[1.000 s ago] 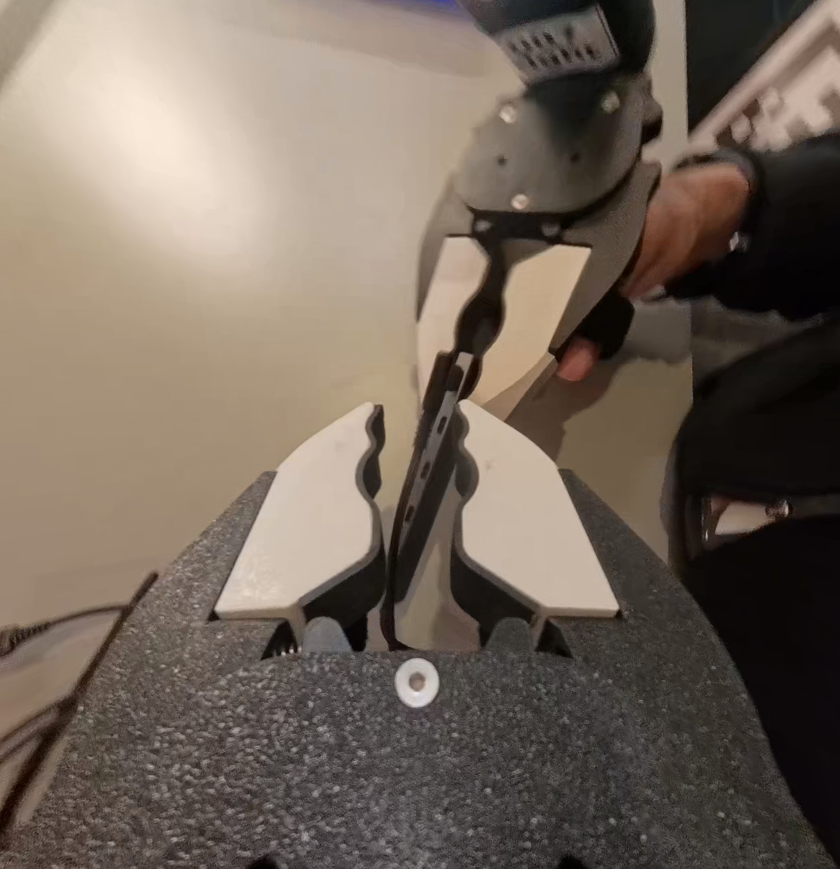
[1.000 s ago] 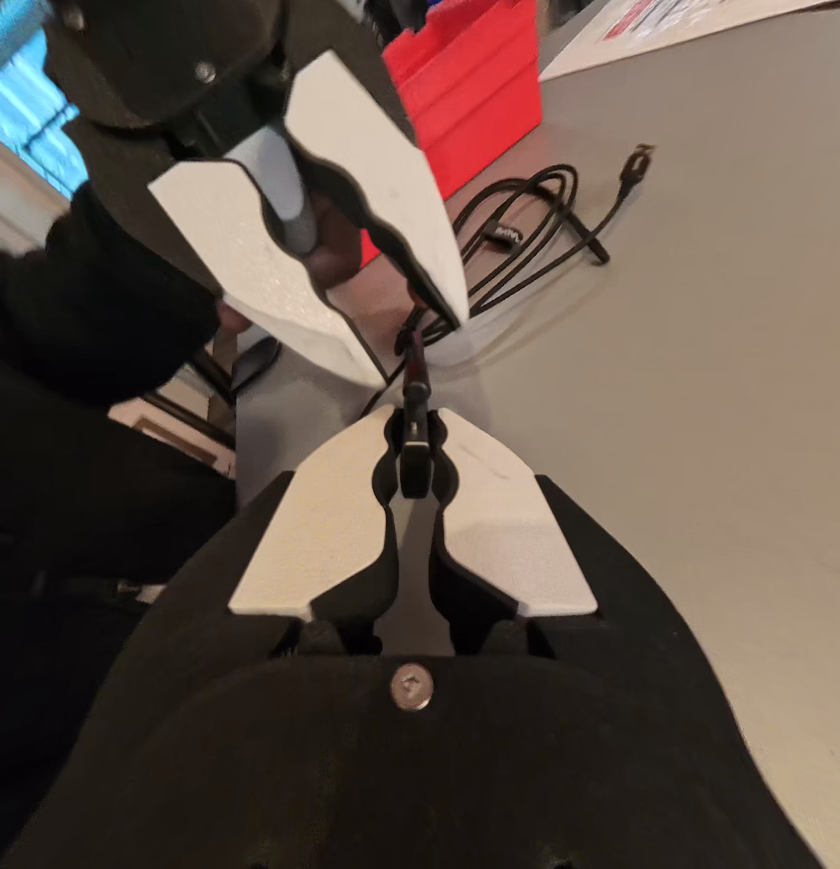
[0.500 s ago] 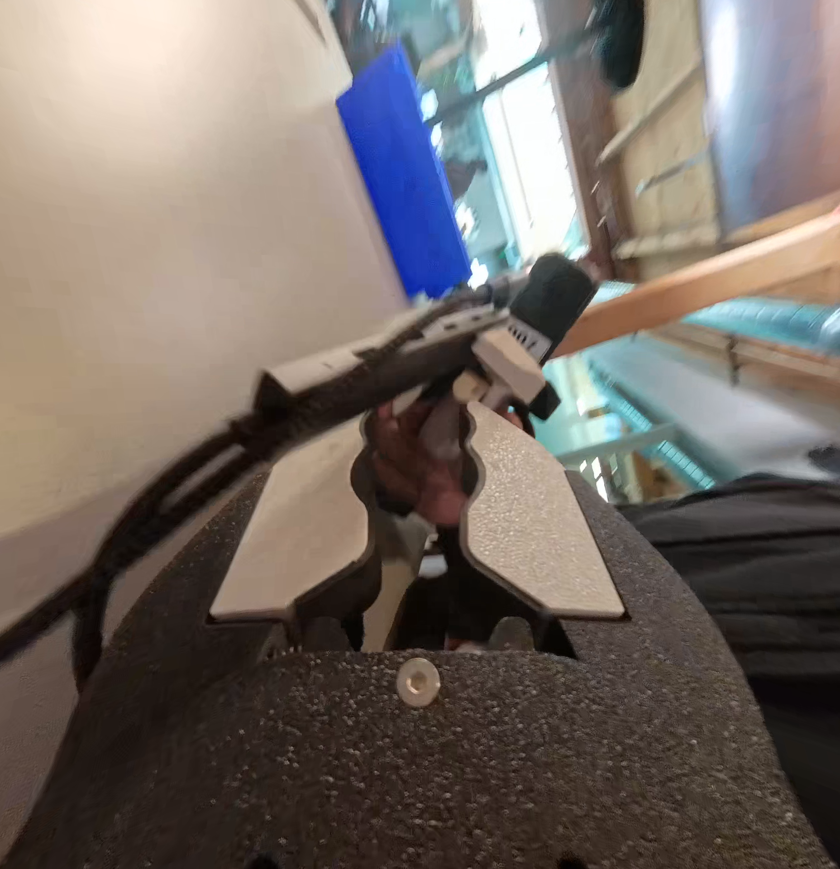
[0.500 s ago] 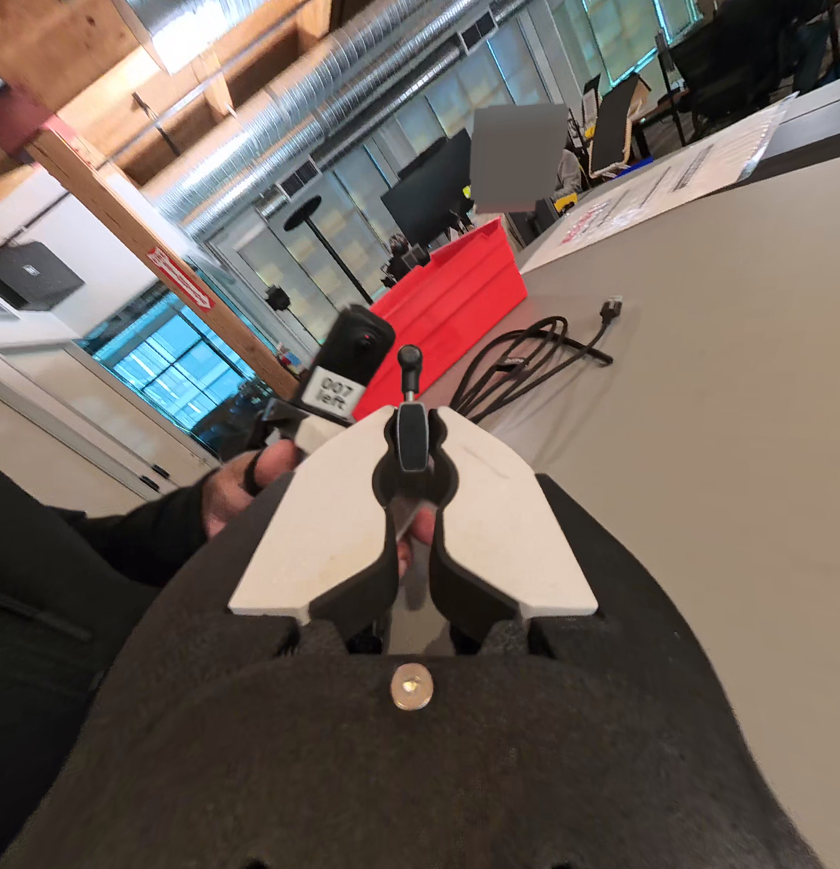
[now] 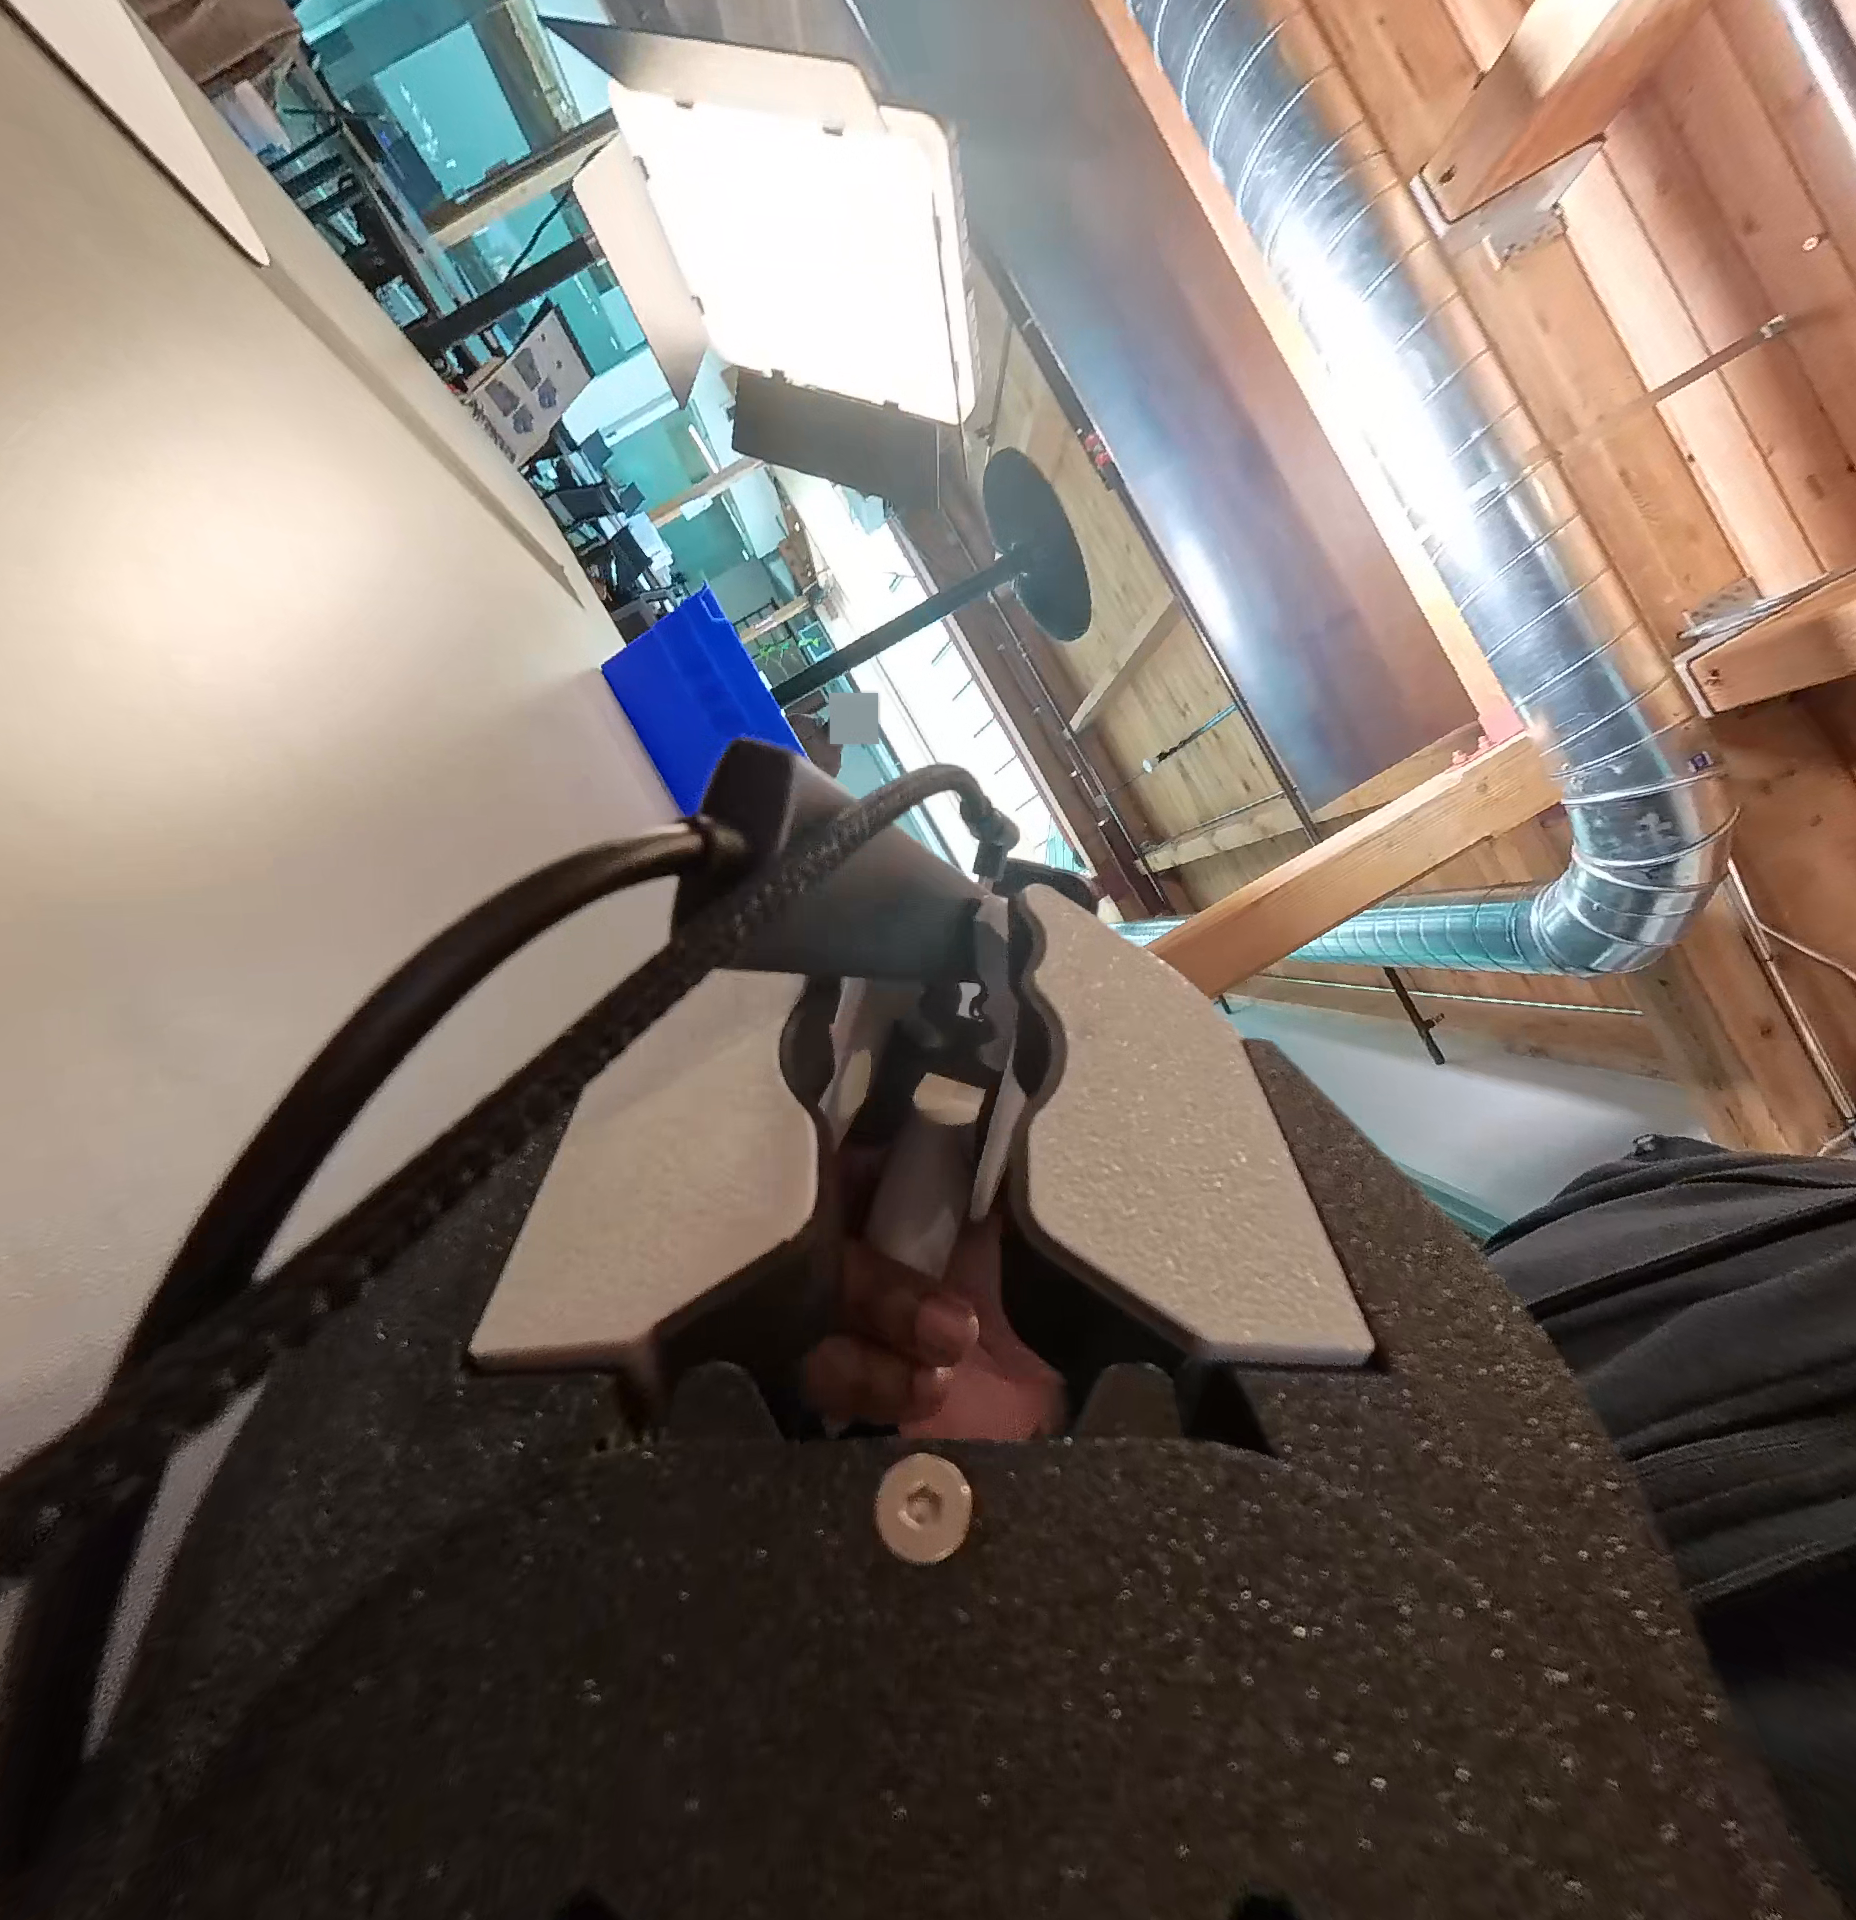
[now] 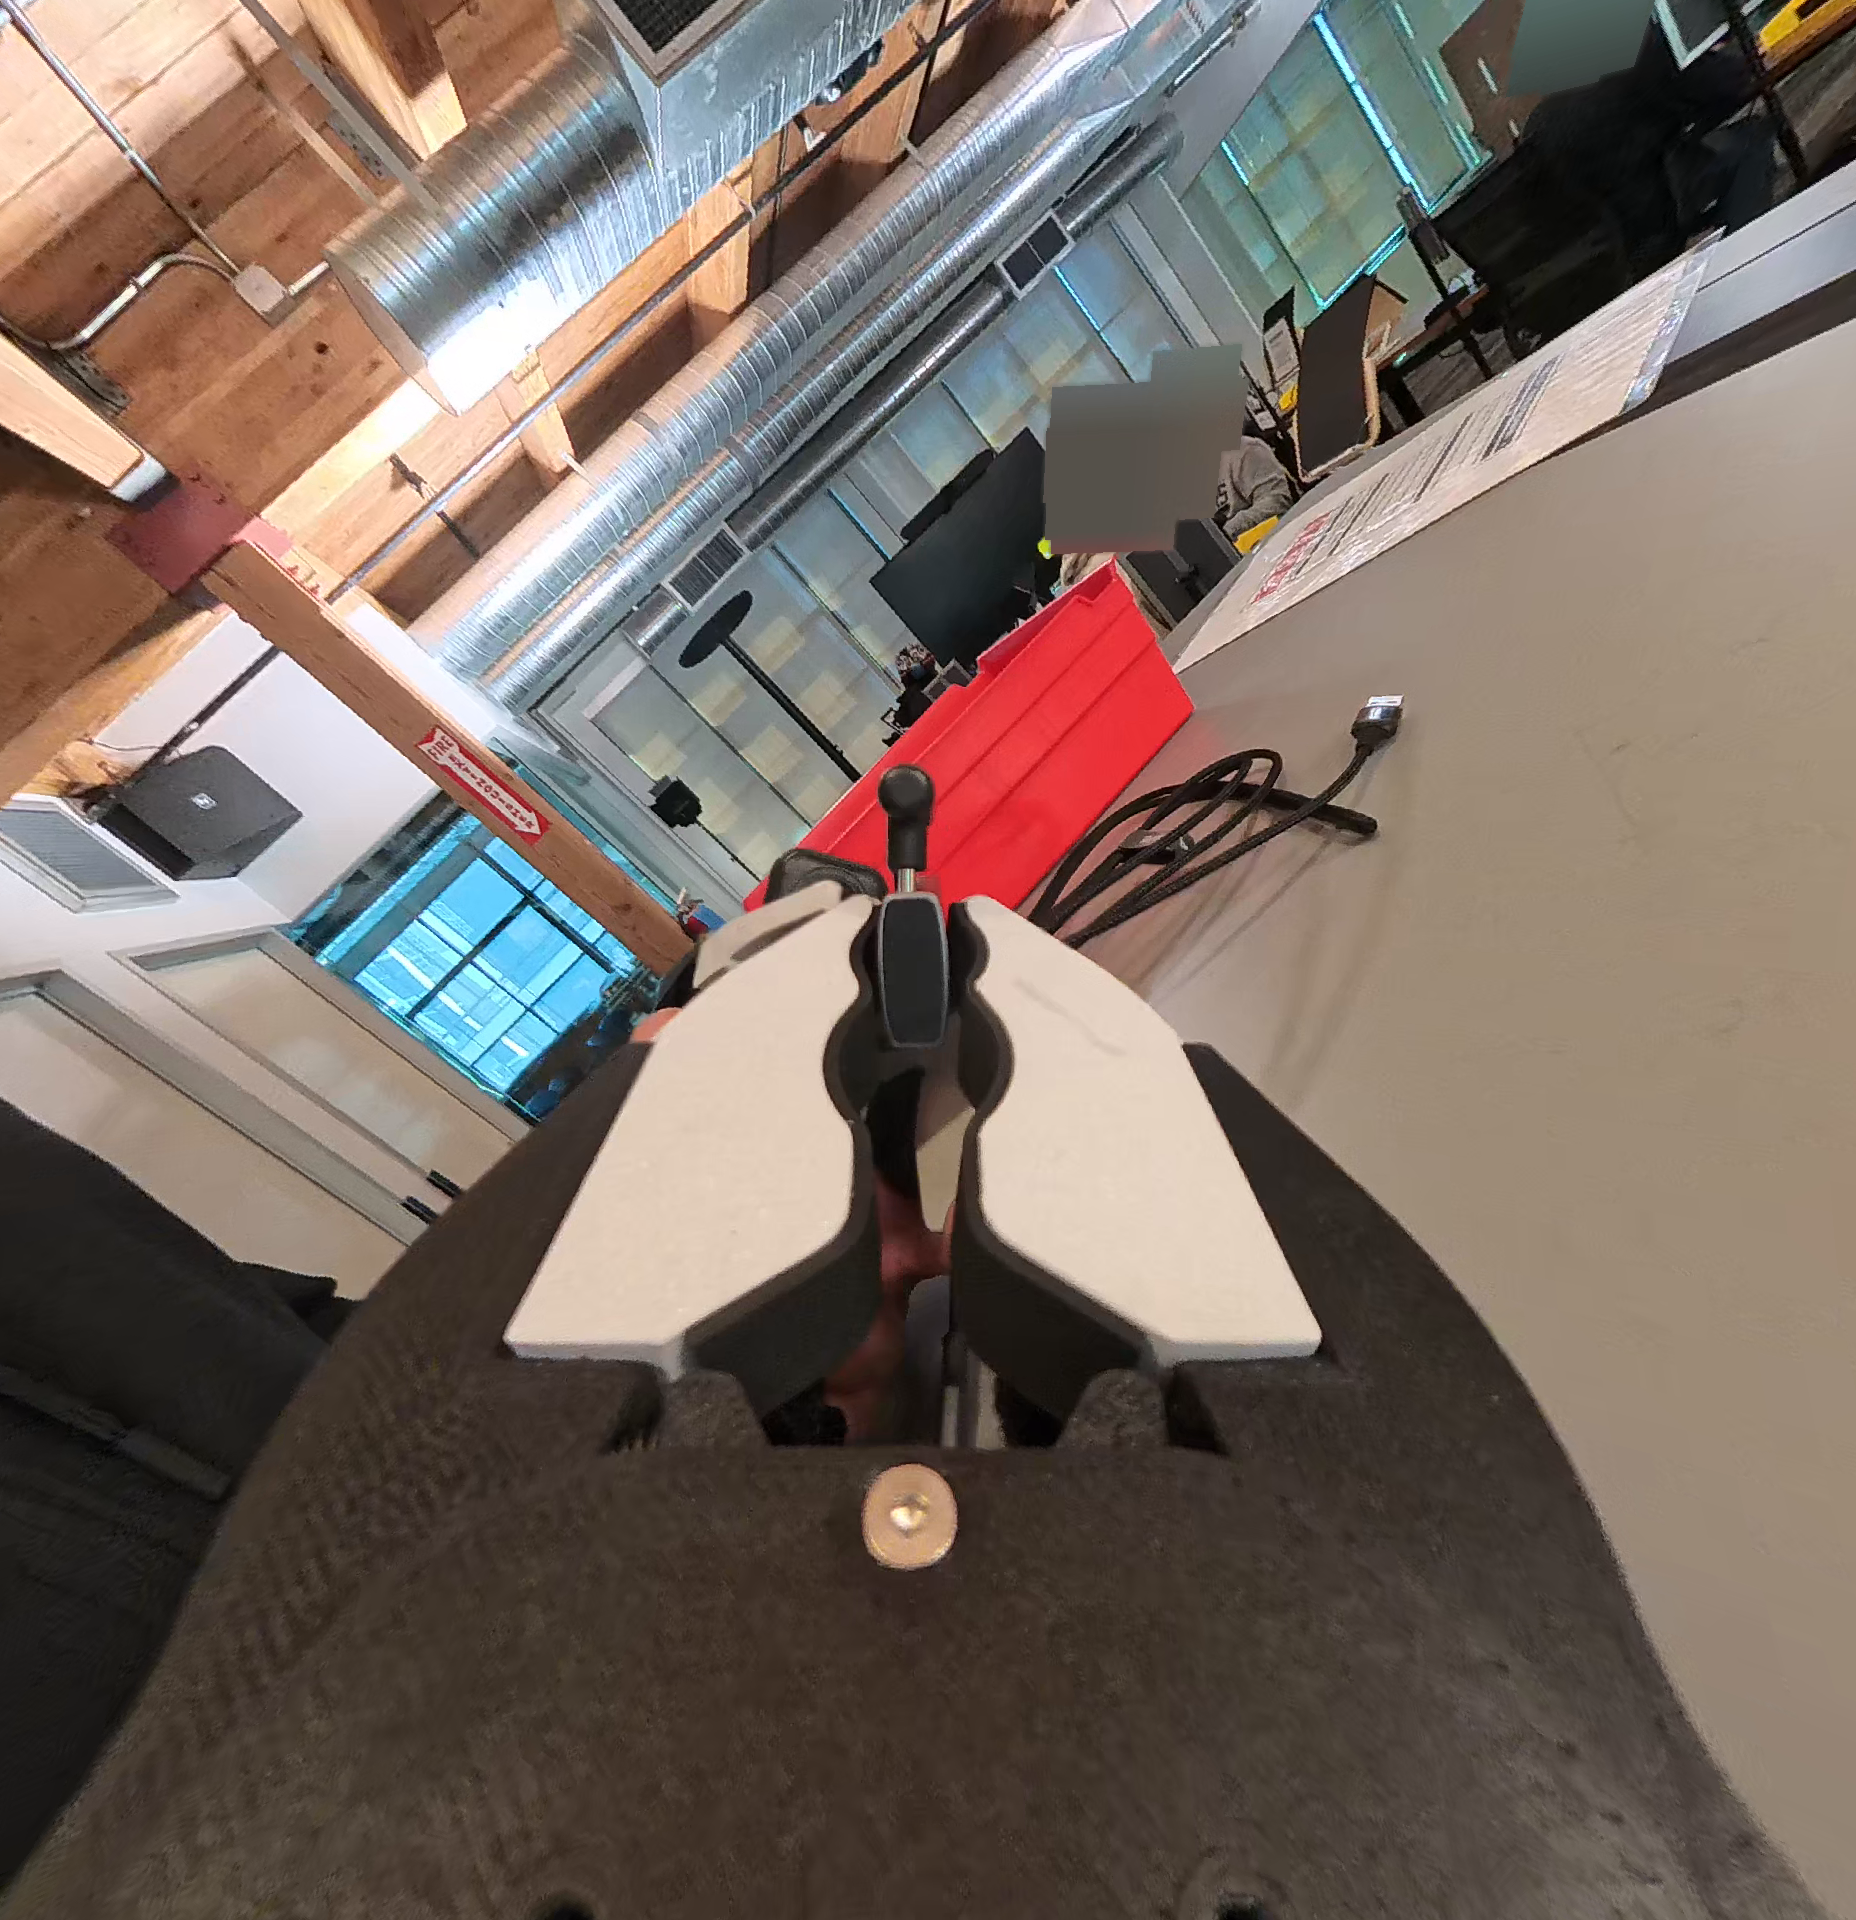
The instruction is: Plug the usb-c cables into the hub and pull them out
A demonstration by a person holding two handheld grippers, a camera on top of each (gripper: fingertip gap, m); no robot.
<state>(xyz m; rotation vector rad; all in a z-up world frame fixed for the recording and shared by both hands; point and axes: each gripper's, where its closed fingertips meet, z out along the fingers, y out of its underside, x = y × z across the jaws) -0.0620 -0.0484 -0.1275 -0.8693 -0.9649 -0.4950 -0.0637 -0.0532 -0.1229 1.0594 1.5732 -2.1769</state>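
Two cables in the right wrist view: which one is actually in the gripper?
The cable with the dark plug, clamped between the right gripper fingers, its strain relief poking past the tips. The other, a coiled black cable, lies loose on the table beside the red bin.

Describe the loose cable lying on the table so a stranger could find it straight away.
On the grey table, find the red bin at the far edge. Just right of it lies a coiled black cable, its plug stretched out to the right. Unlike the plug in the right gripper, nothing holds it.
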